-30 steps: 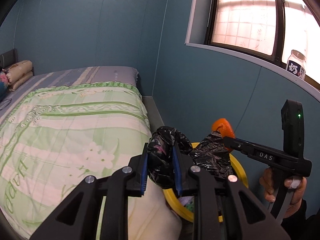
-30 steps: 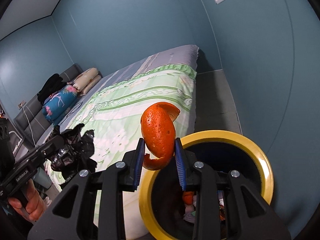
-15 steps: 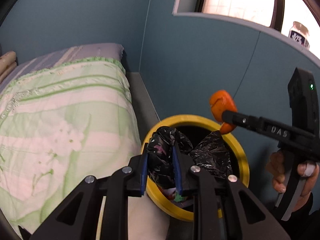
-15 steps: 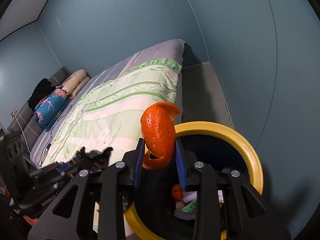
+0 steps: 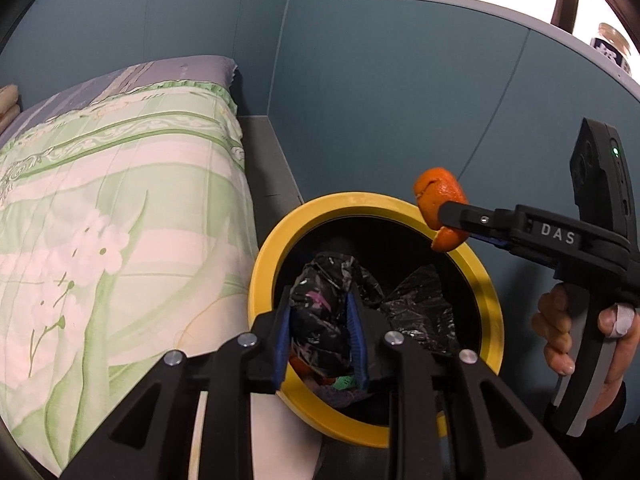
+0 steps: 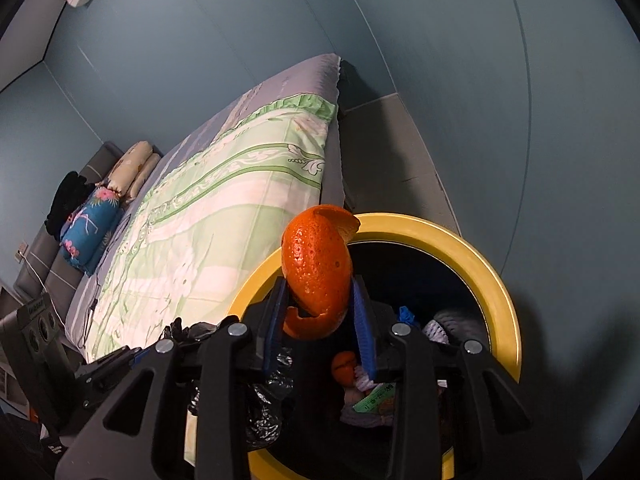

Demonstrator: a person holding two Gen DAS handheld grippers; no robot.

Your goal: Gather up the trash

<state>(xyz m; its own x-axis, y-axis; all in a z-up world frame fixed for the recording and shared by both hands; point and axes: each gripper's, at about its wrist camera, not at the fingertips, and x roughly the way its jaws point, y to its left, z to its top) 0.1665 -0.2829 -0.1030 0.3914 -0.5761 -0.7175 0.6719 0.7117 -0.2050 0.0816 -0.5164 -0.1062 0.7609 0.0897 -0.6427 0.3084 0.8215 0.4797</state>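
Observation:
A round bin with a yellow rim (image 5: 360, 200) stands between the bed and the blue wall. My left gripper (image 5: 318, 300) hangs over the bin's mouth with a crumpled black plastic bag (image 5: 320, 320) between its blue pads. Its jaws are opening, and the pads still touch the bag. My right gripper (image 6: 319, 292) has a curled orange peel (image 6: 316, 256) between its pads over the yellow rim (image 6: 480, 264). These jaws are opening too, with the peel still caught. In the left wrist view the orange peel (image 5: 438, 184) sits above the bin's far right edge.
The bed with a green floral quilt (image 5: 120, 220) presses against the bin's left side. The blue wall (image 5: 380, 100) is close behind, with a jar (image 5: 612, 46) on the windowsill. Inside the bin lie a small orange piece (image 6: 344, 366) and paper scraps. Pillows (image 6: 92, 220) sit at the bed's head.
Both grippers have sunk and tilted down toward the bin. The bag has gone from above the near rim to over the mouth. The peel came closer to the rim, and both jaws look slightly wider.

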